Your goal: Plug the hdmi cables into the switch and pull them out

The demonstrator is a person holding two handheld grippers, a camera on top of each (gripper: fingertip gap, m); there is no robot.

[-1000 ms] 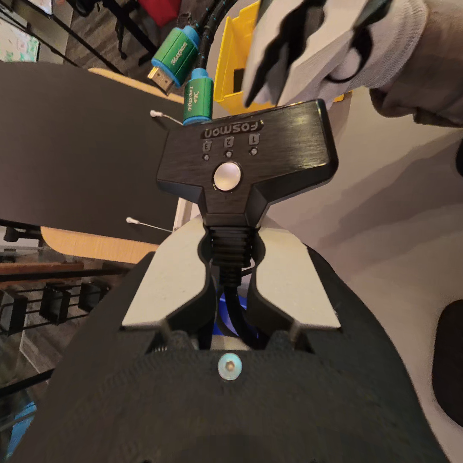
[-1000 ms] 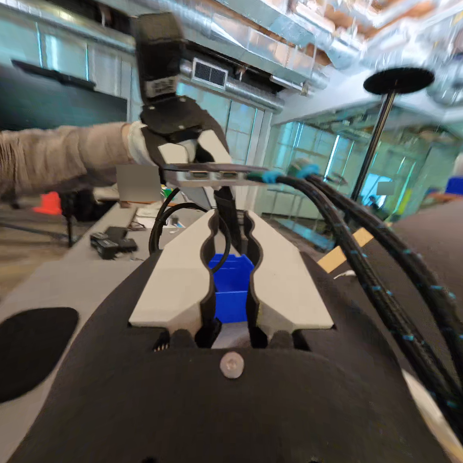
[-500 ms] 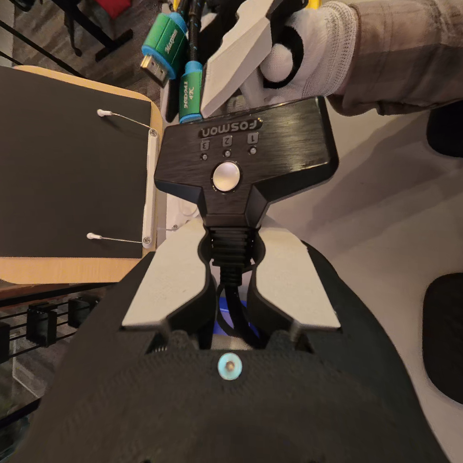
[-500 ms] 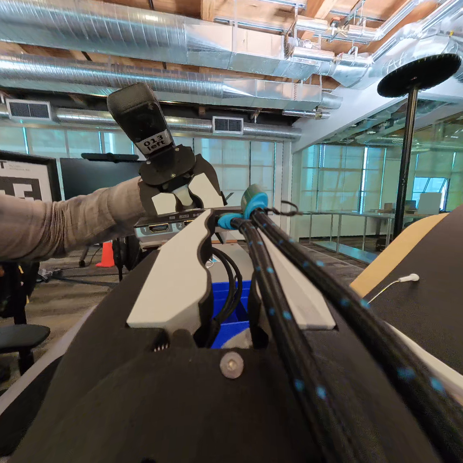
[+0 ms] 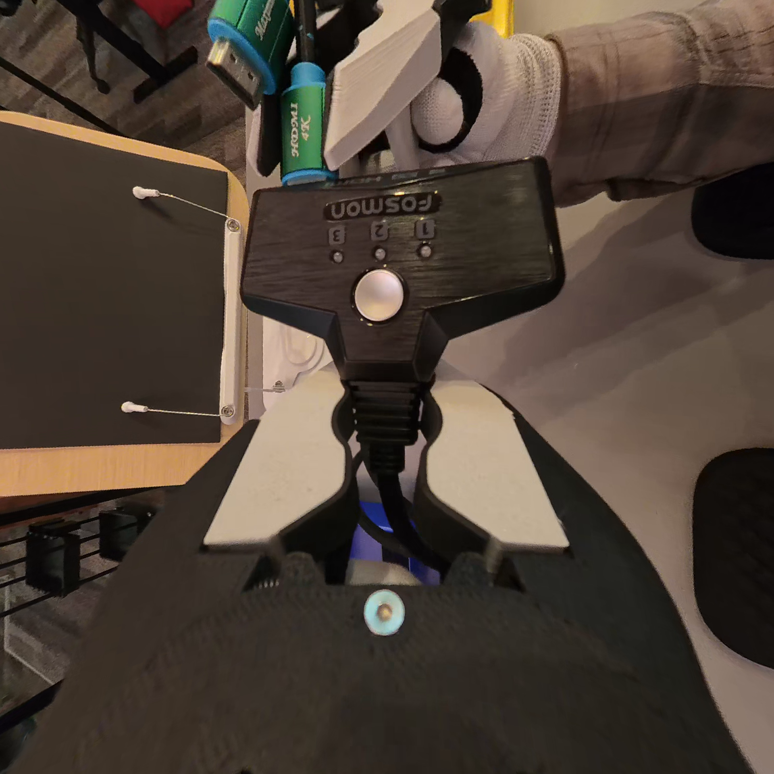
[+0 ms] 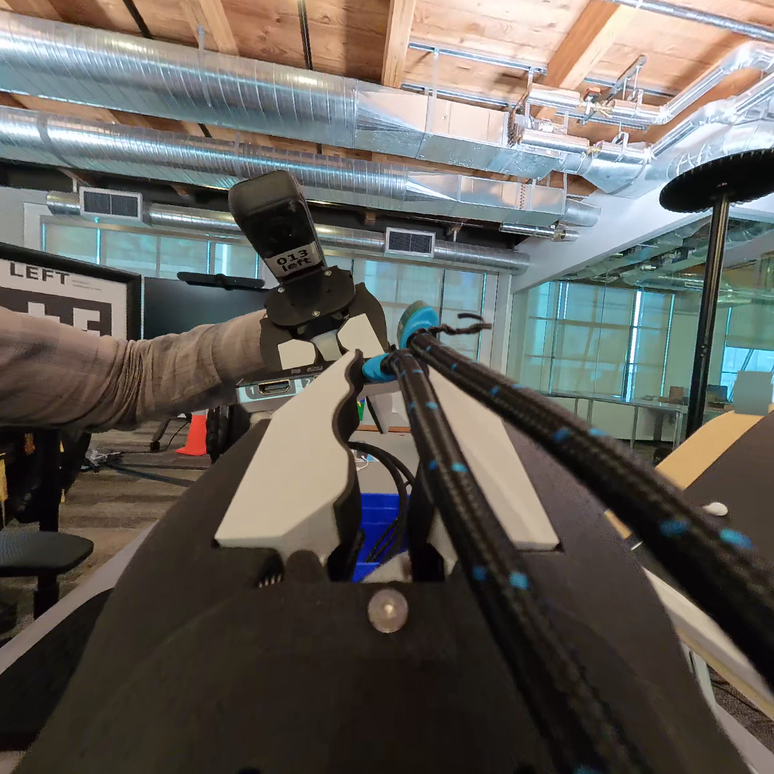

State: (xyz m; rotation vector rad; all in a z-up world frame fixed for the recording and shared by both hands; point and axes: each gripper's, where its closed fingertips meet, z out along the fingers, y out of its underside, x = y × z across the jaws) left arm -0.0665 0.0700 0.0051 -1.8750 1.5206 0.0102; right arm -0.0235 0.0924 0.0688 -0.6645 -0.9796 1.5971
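Observation:
My left gripper is shut on the ribbed cable neck of the black HDMI switch and holds it in the air. A green and blue HDMI plug sits in the switch's port on the left. A second, loose plug hangs beside it. My right gripper has its jaws a little apart on either side of the plugged connector; one white finger touches its side. The braided black cables run back over the right gripper. The left gripper shows ahead in the right wrist view.
A black-topped wooden table lies to the left and a grey table lies below. A blue bin sits under the grippers and a yellow bin is beyond them. Black chair seats stand to the right. A gloved hand holds the right gripper. The grippers' ends are close to 8 centimeters from one another.
The right gripper has moved in from a distance to the plugged connector, its fingers now on either side of it. The left gripper still holds the switch and has shifted a little.

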